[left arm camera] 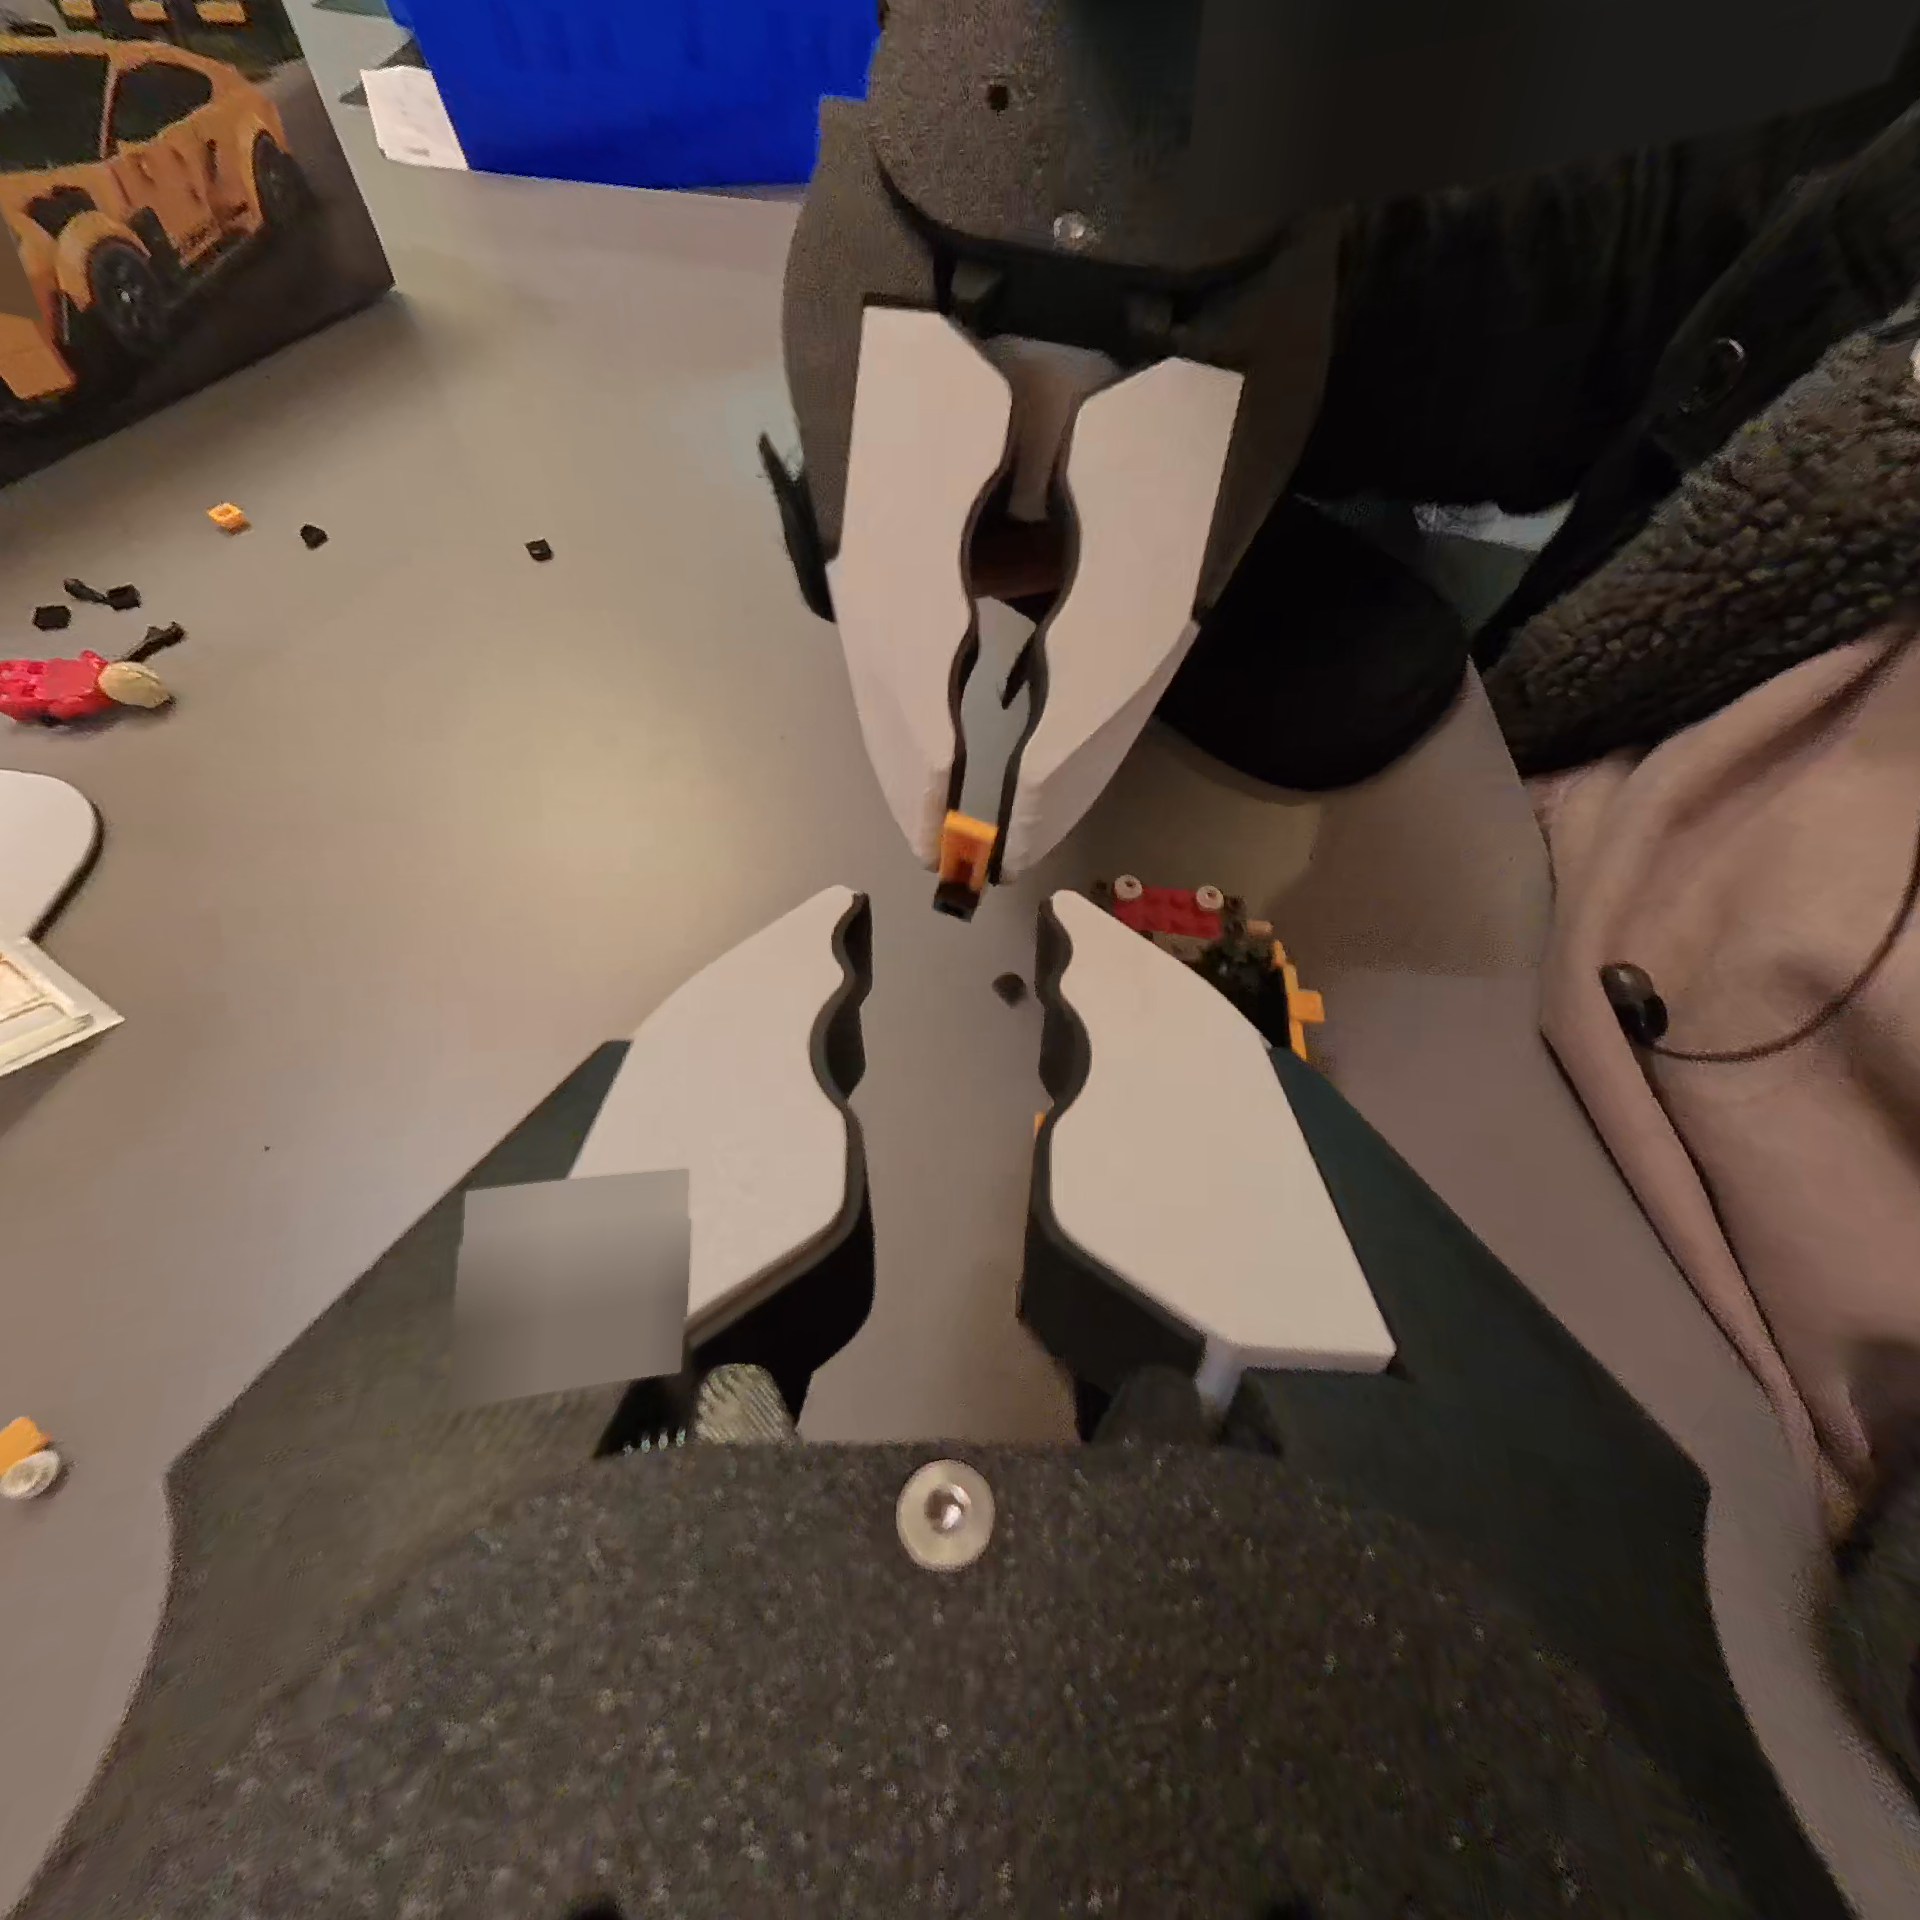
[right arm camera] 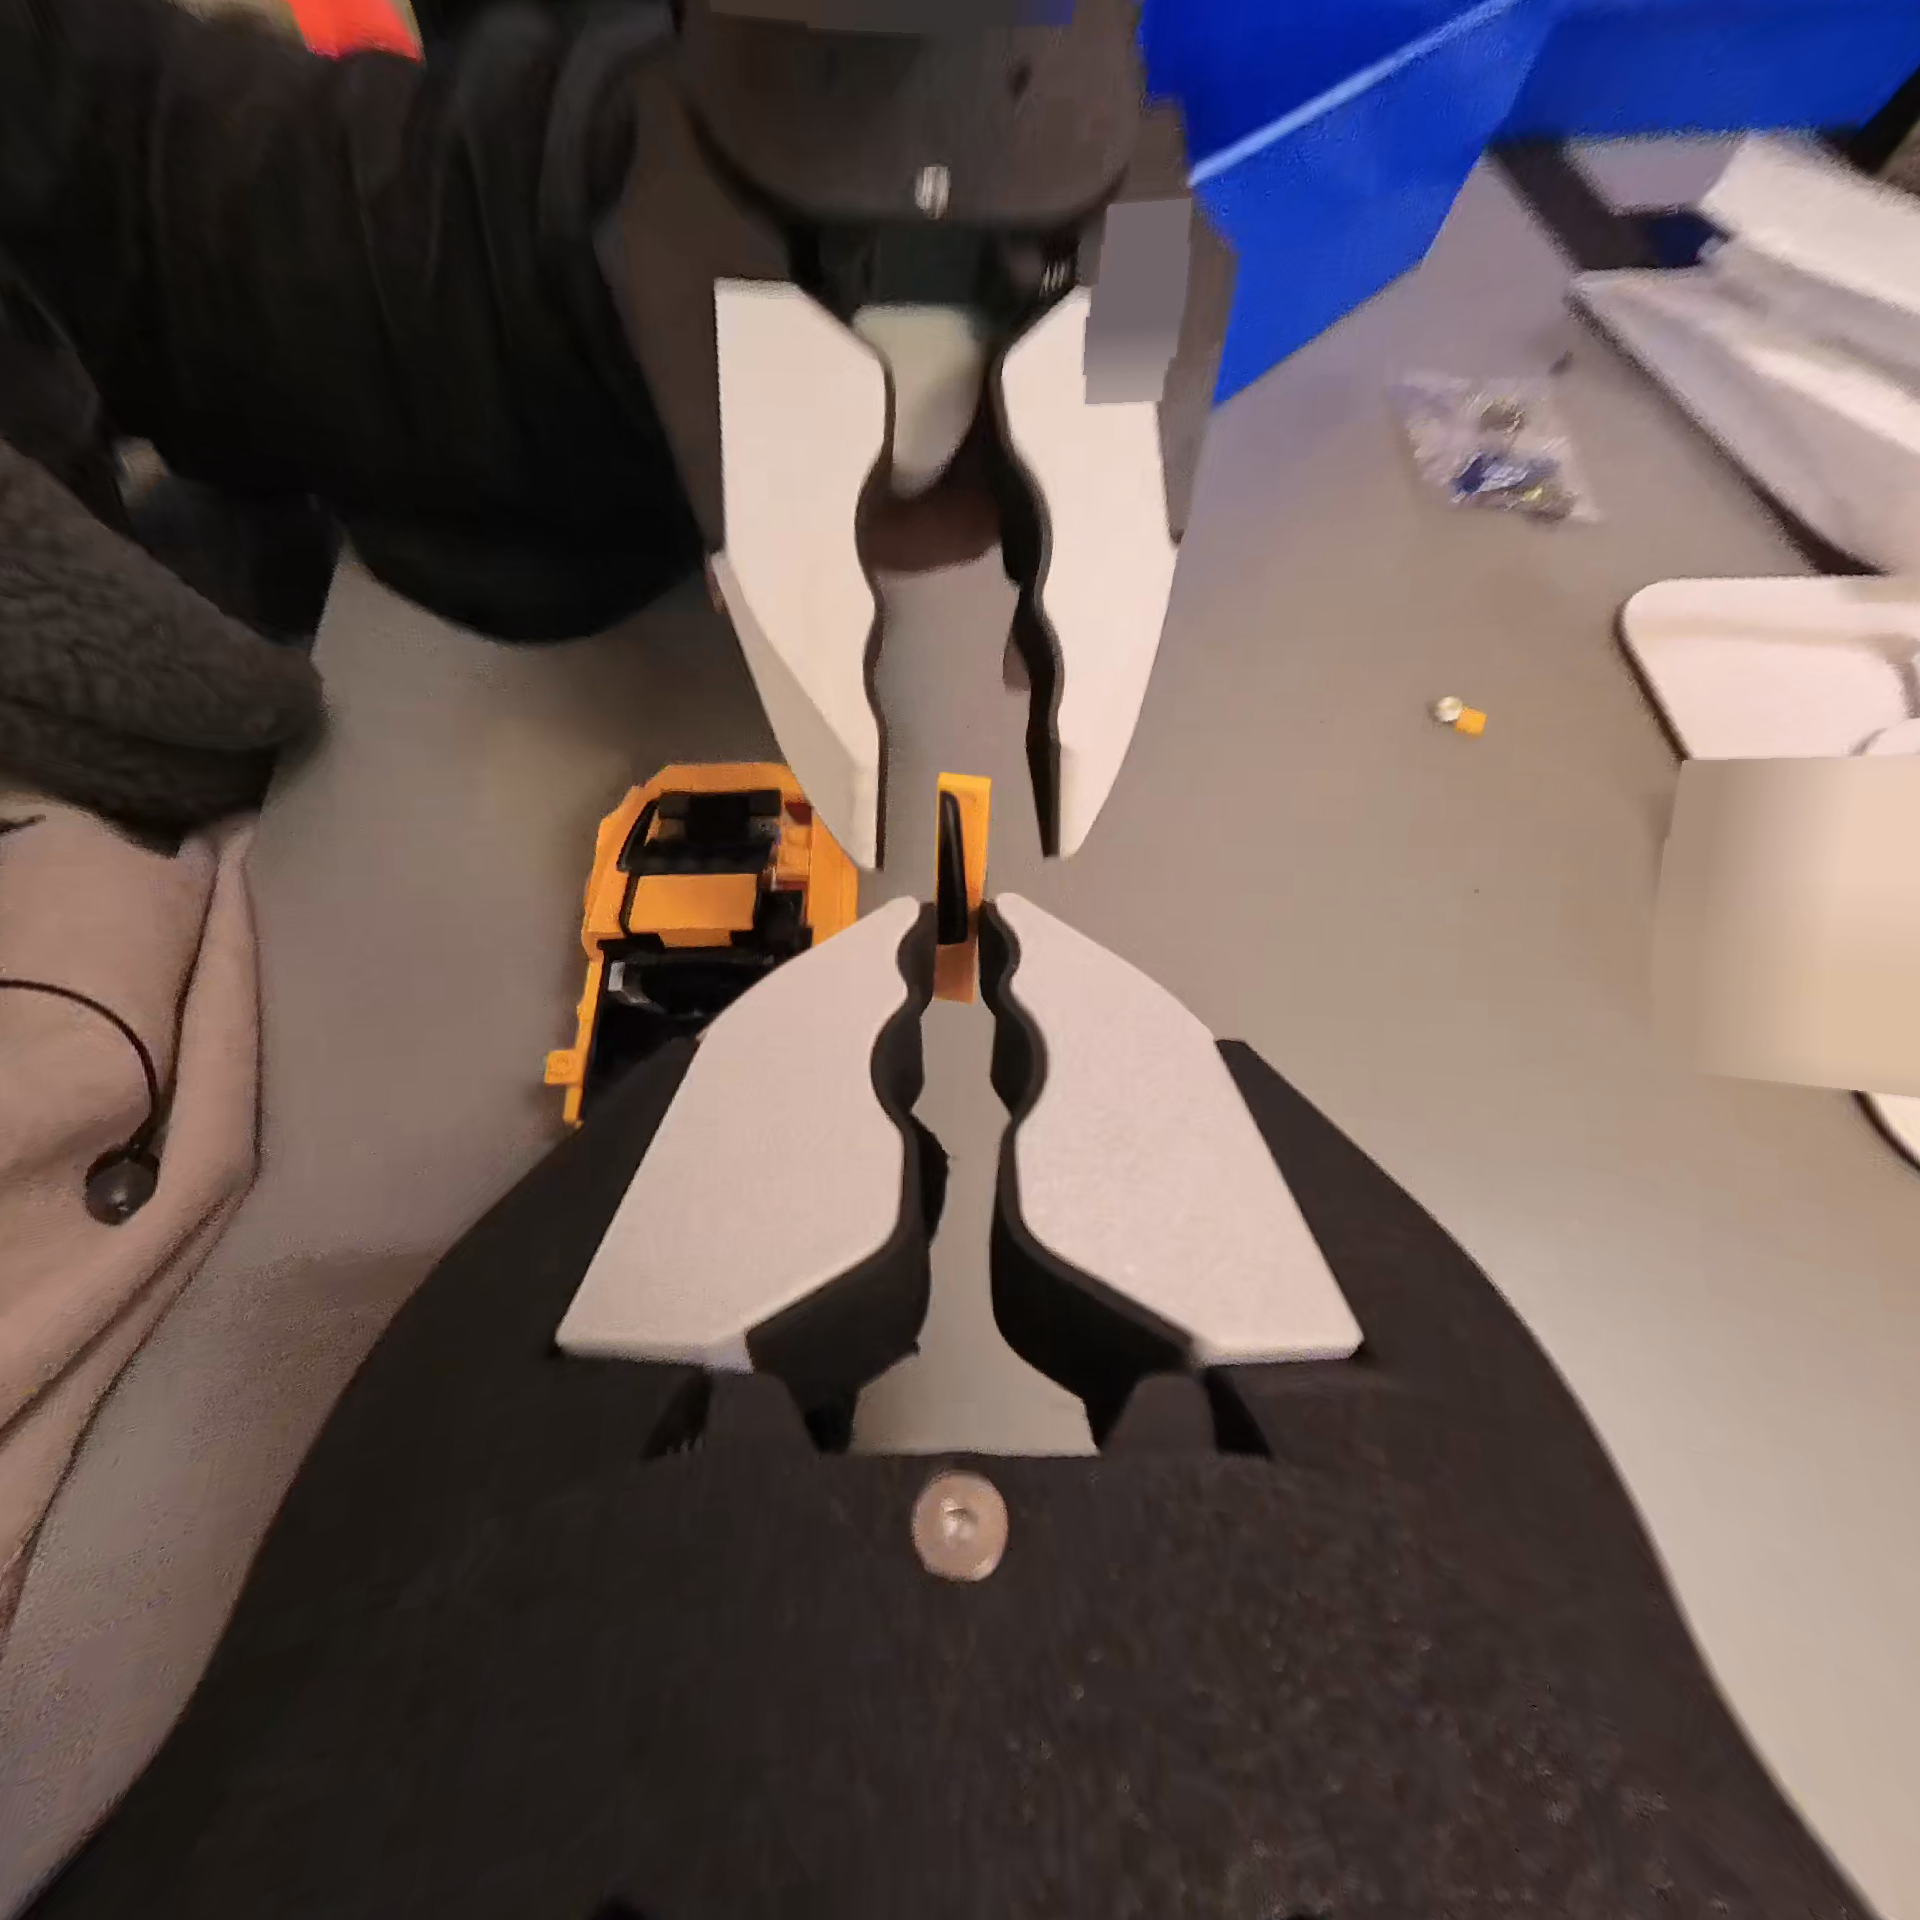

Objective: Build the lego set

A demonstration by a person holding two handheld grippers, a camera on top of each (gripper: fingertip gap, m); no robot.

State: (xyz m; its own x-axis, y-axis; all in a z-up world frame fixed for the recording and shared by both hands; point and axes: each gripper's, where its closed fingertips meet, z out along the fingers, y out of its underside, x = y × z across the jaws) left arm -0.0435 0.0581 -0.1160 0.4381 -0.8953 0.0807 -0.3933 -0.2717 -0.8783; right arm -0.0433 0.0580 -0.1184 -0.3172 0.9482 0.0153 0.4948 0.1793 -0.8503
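The left gripper is seen with its jaws spread apart and nothing between them; only the grey table and a small dark stud lying on it are framed by the gap. The right gripper is closed on a small orange piece with a black part fixed along it, both pads being pressed against its sides. The piece is held above the table and pointed from the right fingertips toward the open left ones, just short of them and not touched by them. In the left wrist view the same piece is seen end-on, clamped at the tips of the opposite gripper. A partly built orange and black car is set on the table just beside both grippers, with red bricks showing at one end. Farther off, loose black bits, a red assembly, a box printed with an orange car and a blue bin are seen. A small orange part is lying apart on the table.
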